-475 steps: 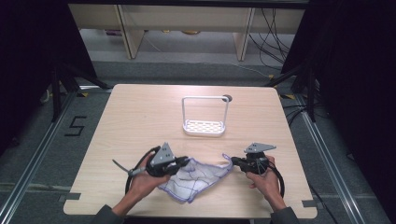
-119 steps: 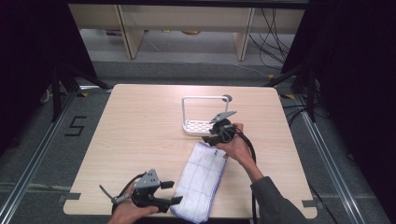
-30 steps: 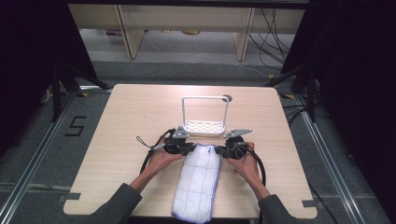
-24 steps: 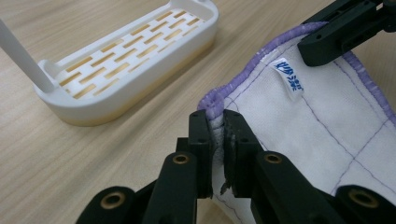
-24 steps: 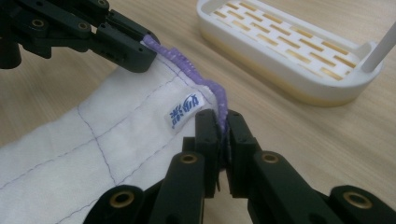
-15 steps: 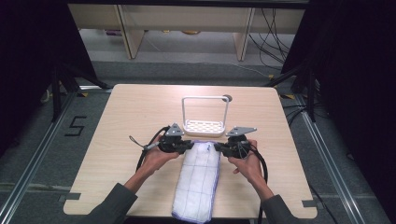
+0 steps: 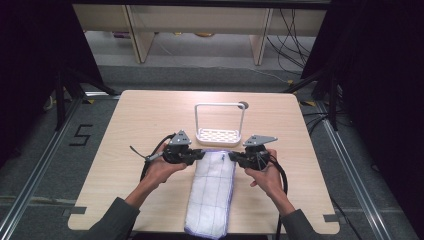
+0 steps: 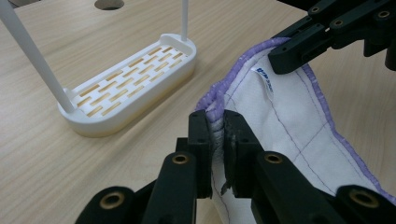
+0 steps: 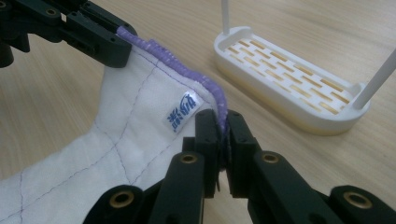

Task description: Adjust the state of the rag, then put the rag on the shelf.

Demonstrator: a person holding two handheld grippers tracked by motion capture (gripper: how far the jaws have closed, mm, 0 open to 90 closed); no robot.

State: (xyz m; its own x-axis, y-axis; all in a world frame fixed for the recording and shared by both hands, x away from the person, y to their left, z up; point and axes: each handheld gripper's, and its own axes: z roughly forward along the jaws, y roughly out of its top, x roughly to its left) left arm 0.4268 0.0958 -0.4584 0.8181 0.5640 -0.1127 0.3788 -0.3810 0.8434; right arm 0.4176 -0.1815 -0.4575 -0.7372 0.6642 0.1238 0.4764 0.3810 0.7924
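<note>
Light wooden table [image 7: 150, 120] under a dark surround, cables and shelving legs on the floor beyond its far edge. High view: a white quilted cloth with purple trim [image 7: 212, 195], folded into a long strip, runs from table centre toward 6 o'clock and reaches the near edge; a white slotted rack with a wire hoop handle [image 7: 219, 135] stands just beyond the cloth's far end, at 12 o'clock from it. The left gripper [image 7: 196, 155] sits at the cloth's far corner on the 9 o'clock side, the right gripper [image 7: 236, 157] at the far corner on the 3 o'clock side, both pointing inward. Left gripper view: jaws nearly closed, pinching the layered purple hem [image 8: 215, 105] of that corner; the other gripper's jaws bite the hem at 1 o'clock; the rack lies at 10 o'clock, apart from the cloth. Right gripper view: jaws clamped narrow on the hem beside the sewn label [image 9: 182, 113], the rack at 2 o'clock. Judgement: the step looks like lifting the far edge for another fold toward the near end. To do it well, keep both pinches firm through all layers, raise the corners level together, hold the edge taut between them, and clear the rack.
</note>
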